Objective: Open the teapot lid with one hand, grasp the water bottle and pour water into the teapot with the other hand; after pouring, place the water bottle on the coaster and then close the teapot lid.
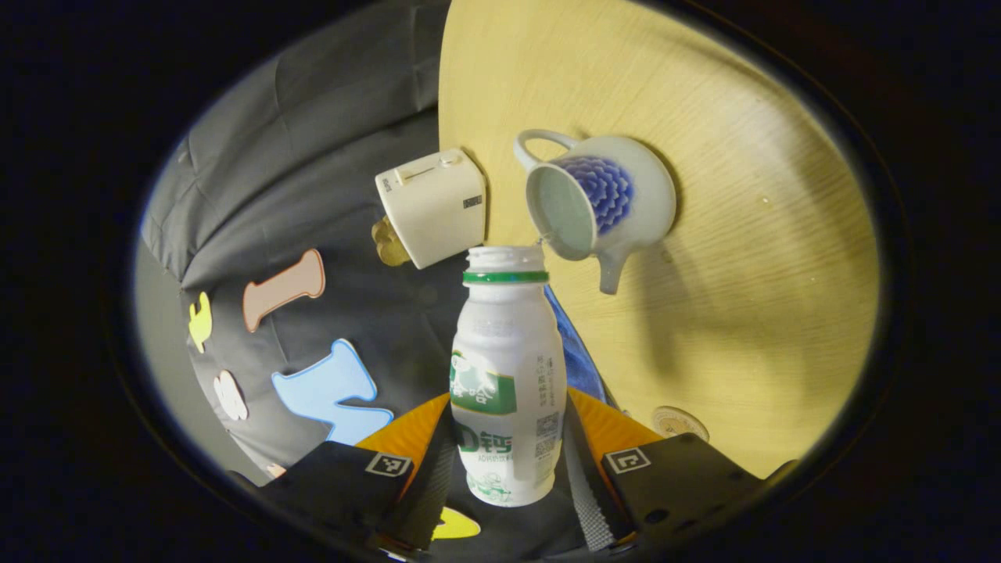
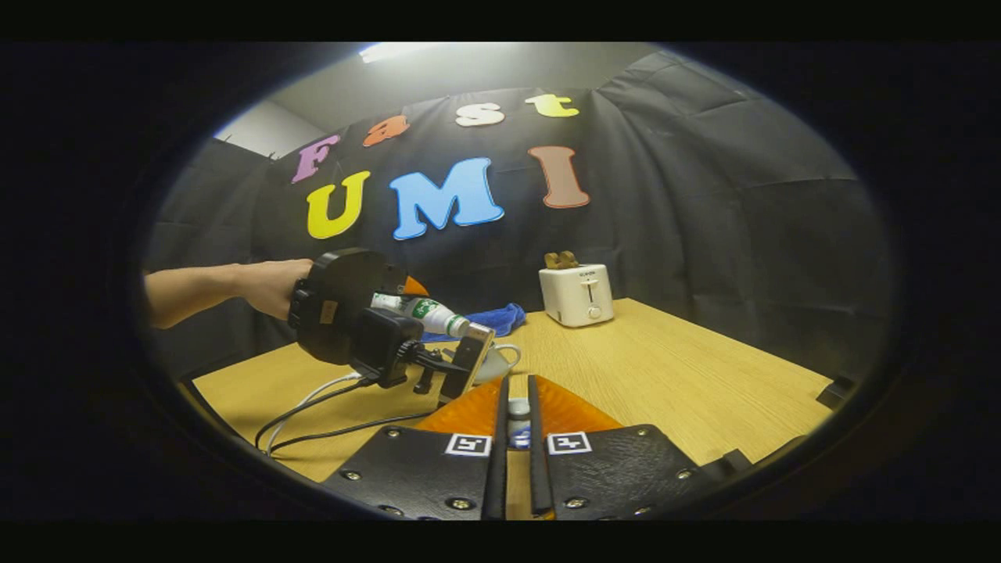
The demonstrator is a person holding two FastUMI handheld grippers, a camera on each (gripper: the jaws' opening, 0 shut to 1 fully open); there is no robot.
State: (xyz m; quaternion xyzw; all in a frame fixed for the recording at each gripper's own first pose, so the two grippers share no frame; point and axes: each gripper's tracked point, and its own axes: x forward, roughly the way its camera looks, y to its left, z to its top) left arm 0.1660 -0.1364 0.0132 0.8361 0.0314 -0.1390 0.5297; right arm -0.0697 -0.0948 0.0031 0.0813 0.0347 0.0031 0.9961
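Between the fingers of the left gripper (image 1: pixel 508 469) sat the bottle (image 1: pixel 508 375), pinched at its lower body from both sides, cap off, its open mouth pointing away from the jaws. Just past that mouth lay the open rim of the teapot (image 1: pixel 598 203), lid off, handle on the far side and spout nearer the jaws; mouth and rim looked almost touching. Beside the teapot, to the left of the bottle's mouth, was a toaster (image 1: pixel 434 207) with toast in its slot. Behind the bottle a strip of blue cloth (image 1: pixel 575 344) showed, and near the right finger a coaster (image 1: pixel 679 422) lay on the table (image 1: pixel 766 258).

Close between the fingers of the right gripper (image 2: pixel 516 438), which stood nearly together, a small pale knob was caught, most likely the lid (image 2: pixel 518 410); whether both fingers pressed on it could not be told. Ahead and to the left, a hand (image 2: pixel 270 285) held the left gripper with the bottle tipped mouth-down toward the teapot, which was mostly hidden behind it. Farther off stood the cloth and the toaster.
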